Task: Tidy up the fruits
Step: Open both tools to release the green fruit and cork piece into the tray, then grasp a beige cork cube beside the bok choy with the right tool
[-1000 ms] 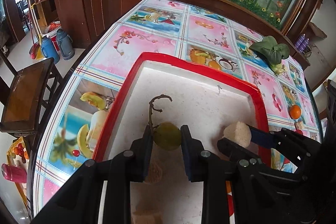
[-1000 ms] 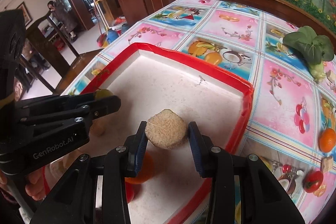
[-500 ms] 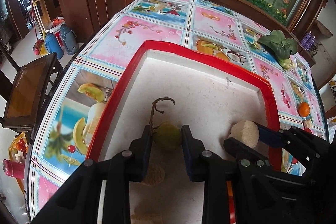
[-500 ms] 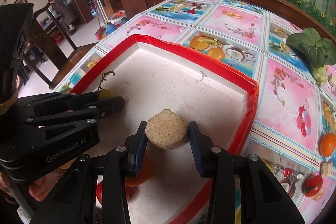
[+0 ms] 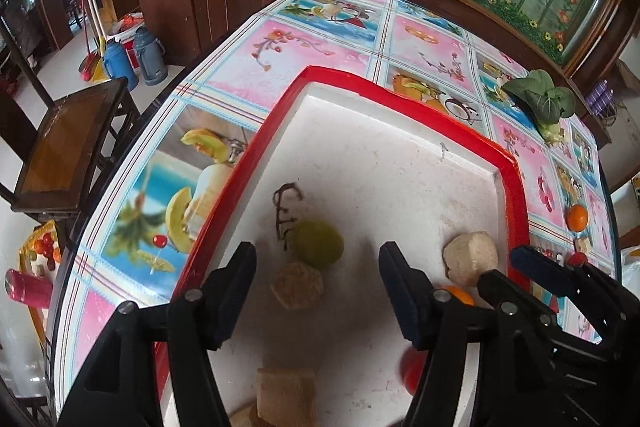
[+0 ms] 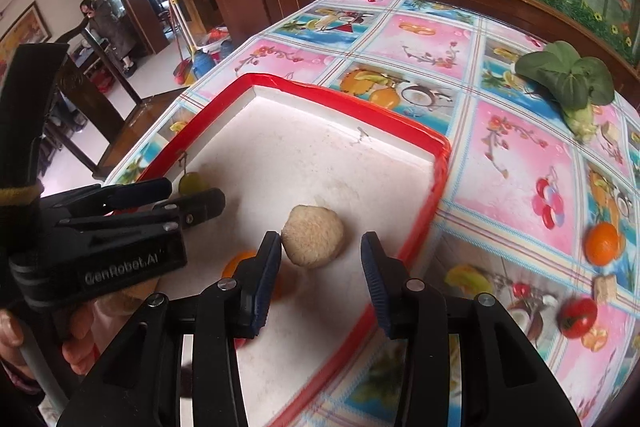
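A red-rimmed white tray (image 5: pixel 400 95) (image 6: pixel 340 97) lies on the patterned table. A green round fruit (image 5: pixel 316 245) (image 6: pixel 192 183) with a dark stem rests on the tray floor. My left gripper (image 5: pixel 318 267) (image 6: pixel 194 193) is opening, and its pads stand clear on either side of the fruit. A beige rough fruit (image 6: pixel 314 241) (image 5: pixel 470 259) sits at the tips of my right gripper (image 6: pixel 320 269). Those jaws are opening too: the left pad touches the fruit and a gap shows at the right pad.
In the tray lie a brown lump (image 5: pixel 298 285), a tan cube (image 5: pixel 286 403), an orange (image 6: pixel 240 263) and something red (image 5: pixel 414 371). On the table to the right are an orange (image 6: pixel 602 243), a tomato (image 6: pixel 576 317) and leafy greens (image 6: pixel 568 79). A wooden chair (image 5: pixel 68 147) stands left.
My left jaws have spread wide and let go of the green fruit, which now lies in the tray. The right jaws have widened slightly, and the beige fruit has come free of the right pad.
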A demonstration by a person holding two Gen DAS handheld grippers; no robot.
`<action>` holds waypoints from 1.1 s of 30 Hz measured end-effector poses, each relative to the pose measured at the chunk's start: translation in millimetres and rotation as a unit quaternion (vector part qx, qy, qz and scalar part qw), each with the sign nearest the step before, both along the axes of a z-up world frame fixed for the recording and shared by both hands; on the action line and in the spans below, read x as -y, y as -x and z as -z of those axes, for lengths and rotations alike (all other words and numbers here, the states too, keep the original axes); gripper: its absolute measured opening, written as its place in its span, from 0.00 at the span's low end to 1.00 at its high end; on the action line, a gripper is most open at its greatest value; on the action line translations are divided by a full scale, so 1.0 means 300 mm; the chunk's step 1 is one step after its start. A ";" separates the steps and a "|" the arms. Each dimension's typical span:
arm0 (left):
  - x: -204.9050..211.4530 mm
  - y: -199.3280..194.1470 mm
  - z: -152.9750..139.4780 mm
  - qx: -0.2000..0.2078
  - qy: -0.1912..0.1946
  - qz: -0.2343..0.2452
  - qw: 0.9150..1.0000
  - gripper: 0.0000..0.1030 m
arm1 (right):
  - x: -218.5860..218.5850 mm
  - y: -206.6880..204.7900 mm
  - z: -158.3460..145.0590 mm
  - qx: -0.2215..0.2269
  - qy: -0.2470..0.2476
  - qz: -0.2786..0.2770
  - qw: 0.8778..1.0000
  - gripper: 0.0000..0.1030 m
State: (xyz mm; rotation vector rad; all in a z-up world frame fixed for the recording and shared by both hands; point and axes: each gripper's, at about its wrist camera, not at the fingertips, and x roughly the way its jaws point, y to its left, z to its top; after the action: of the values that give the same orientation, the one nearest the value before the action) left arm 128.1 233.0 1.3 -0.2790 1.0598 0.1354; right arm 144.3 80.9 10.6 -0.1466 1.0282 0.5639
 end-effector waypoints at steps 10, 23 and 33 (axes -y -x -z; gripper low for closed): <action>0.094 0.067 -0.027 0.001 0.004 -0.004 1.000 0.73 | 0.122 0.093 -0.048 0.002 -0.023 0.012 1.000 0.40; 0.430 0.135 -0.078 0.005 0.006 0.072 0.997 0.74 | 0.492 0.191 -0.005 -0.019 -0.042 0.071 0.996 0.41; 0.666 0.132 -0.080 0.003 0.007 0.121 0.993 0.74 | 0.842 -0.117 -0.130 0.051 -0.045 0.135 0.989 0.41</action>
State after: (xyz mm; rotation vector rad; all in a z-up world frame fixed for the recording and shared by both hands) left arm 88.6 33.2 25.2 -0.1615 1.0813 -0.0903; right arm 179.5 -171.6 49.6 0.0428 0.9033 0.3513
